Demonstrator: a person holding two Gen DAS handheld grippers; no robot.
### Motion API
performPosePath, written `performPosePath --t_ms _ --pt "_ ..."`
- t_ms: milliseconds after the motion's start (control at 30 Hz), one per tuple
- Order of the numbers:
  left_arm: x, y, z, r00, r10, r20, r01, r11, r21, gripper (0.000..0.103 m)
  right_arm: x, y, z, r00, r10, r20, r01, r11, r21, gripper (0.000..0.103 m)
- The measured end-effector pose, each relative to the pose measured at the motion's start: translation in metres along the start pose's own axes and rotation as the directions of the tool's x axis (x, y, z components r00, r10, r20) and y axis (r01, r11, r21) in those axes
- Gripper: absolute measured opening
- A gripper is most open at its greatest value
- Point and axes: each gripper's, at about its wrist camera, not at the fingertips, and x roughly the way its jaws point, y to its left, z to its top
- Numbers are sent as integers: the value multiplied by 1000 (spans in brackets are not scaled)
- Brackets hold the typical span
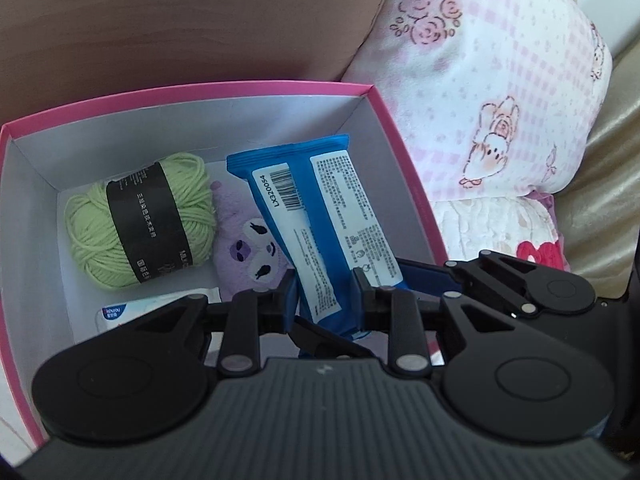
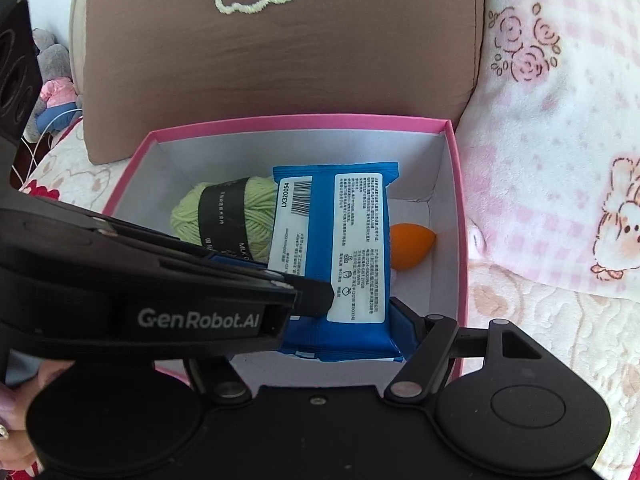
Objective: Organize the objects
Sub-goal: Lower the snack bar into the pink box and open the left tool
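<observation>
1. Left wrist view: my left tongs (image 1: 326, 286) are clamped on the near end of a glossy blue wipes packet (image 1: 316, 224), one black finger on each side of it. The crinkly plastic packet slants up toward mid-frame inside a pink-rimmed cardboard box (image 1: 384, 120) with smooth white walls.
2. To the packet's left lie a soft purple plush (image 1: 248, 248) and a round skein of fuzzy green yarn (image 1: 140, 220) with a black paper band. A white tube (image 1: 132, 308) peeks out at lower left. A fleecy pink rose-print pillow (image 1: 492, 80) fills the upper right.
3. Right wrist view: the packet lies at mid-frame and the left tongs' black body crosses from the left. I cannot tell whether my right tongs (image 2: 348, 344) are apart or together; one fingertip is hidden.
4. A smooth orange teardrop sponge (image 2: 412, 248) sits right of the packet; a brown embroidered cushion (image 2: 280, 52) stands behind the box.
</observation>
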Motion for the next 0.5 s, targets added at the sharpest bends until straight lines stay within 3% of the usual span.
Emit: performPosePath --t_ms 233,500 --pt "10 5 7 999 43 -11 -43 999 7 24 16 -5 6 1000 14 -14 -14 1000 23 75" --pt "19 10 13 998 54 -17 -54 998 -11 25 27 -2 15 999 -12 -31 11 999 -34 75"
